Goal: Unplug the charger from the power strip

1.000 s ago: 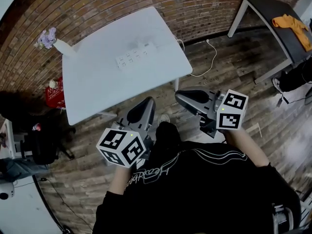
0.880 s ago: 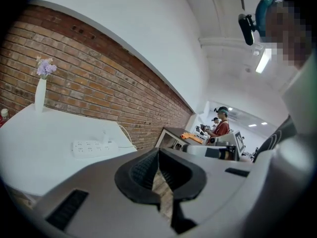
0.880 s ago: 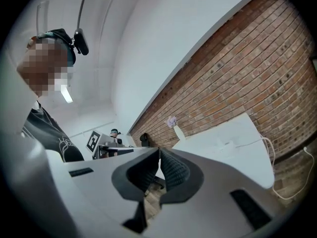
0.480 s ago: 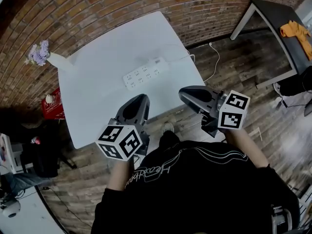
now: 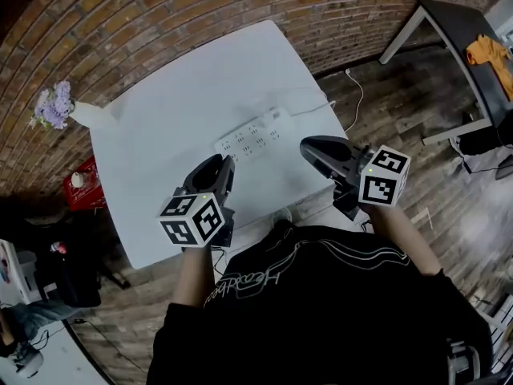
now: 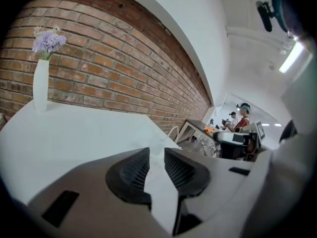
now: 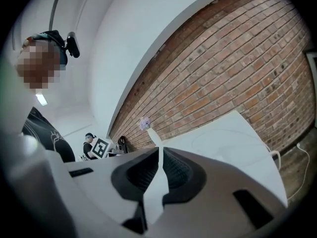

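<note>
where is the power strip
In the head view, the power strip lies right of centre on the white table, near its right edge, far from the flower vase at the left corner.

Right claw (image 7: 159, 155) closed and empty, white table (image 7: 223, 143) ahead, flower vase (image 7: 149, 130), brick wall (image 7: 223, 58)

The room looks like a shared lab or recording studio. It has a bare brick wall (image 5: 200, 14), a wood-plank floor (image 5: 417, 111), a plain white worktop (image 5: 160, 135) carrying a vase of purple flowers (image 5: 56, 107), and a dark table (image 5: 453, 30) off to one side. Farther back, other people (image 6: 241, 118) stand among equipment under a ceiling strip light (image 6: 290, 57). Another person (image 7: 89, 143) is next to a cube with square markers (image 7: 100, 147).
</note>
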The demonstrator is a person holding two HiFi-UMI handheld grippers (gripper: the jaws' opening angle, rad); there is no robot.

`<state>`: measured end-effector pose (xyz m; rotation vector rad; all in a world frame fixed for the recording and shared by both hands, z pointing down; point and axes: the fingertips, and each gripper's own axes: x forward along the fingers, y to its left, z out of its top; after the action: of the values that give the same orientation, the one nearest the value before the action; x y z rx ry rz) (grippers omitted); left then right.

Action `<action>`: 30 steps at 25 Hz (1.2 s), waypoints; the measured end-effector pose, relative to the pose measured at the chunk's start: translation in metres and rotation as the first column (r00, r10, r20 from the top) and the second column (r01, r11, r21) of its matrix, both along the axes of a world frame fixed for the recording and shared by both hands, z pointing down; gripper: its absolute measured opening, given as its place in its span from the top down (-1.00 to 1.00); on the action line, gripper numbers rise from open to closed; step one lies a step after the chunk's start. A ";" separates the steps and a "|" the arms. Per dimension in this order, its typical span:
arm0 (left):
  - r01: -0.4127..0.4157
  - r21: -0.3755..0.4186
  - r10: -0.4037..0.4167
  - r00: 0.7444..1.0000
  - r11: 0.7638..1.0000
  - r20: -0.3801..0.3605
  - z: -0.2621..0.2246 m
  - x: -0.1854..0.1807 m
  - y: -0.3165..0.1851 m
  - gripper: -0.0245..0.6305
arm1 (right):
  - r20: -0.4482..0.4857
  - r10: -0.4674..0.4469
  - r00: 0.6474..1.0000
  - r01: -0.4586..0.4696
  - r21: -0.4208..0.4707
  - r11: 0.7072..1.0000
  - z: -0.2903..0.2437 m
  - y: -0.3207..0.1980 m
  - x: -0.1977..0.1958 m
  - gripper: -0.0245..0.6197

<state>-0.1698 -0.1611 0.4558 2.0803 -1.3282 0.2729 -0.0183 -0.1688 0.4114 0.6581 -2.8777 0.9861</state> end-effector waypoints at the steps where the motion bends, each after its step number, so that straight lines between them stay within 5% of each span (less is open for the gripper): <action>1: 0.002 -0.015 -0.002 1.000 1.000 0.002 0.009 -0.006 -0.005 0.70 | -0.004 0.007 1.000 -0.007 -0.006 1.000 0.004 -0.004 -0.002 0.92; 16: 0.045 -0.243 -0.050 0.999 0.969 -0.016 0.112 -0.039 -0.044 0.39 | -0.116 0.039 0.993 -0.045 -0.043 0.998 0.051 -0.038 -0.026 0.91; 19: 0.046 -0.265 -0.050 0.999 0.963 -0.009 0.121 -0.040 -0.048 0.39 | -0.145 0.032 0.989 -0.036 -0.024 0.999 0.058 -0.044 -0.032 0.61; 30: 0.039 -0.305 -0.048 0.999 0.952 -0.022 0.131 -0.038 -0.049 0.36 | -0.338 0.121 0.933 -0.084 0.121 0.989 0.100 -0.080 -0.054 0.36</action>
<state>-0.2078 -0.2098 0.5872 1.7887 -1.2272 0.4005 -0.0719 -0.2483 0.5110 0.8975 -2.6186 0.6515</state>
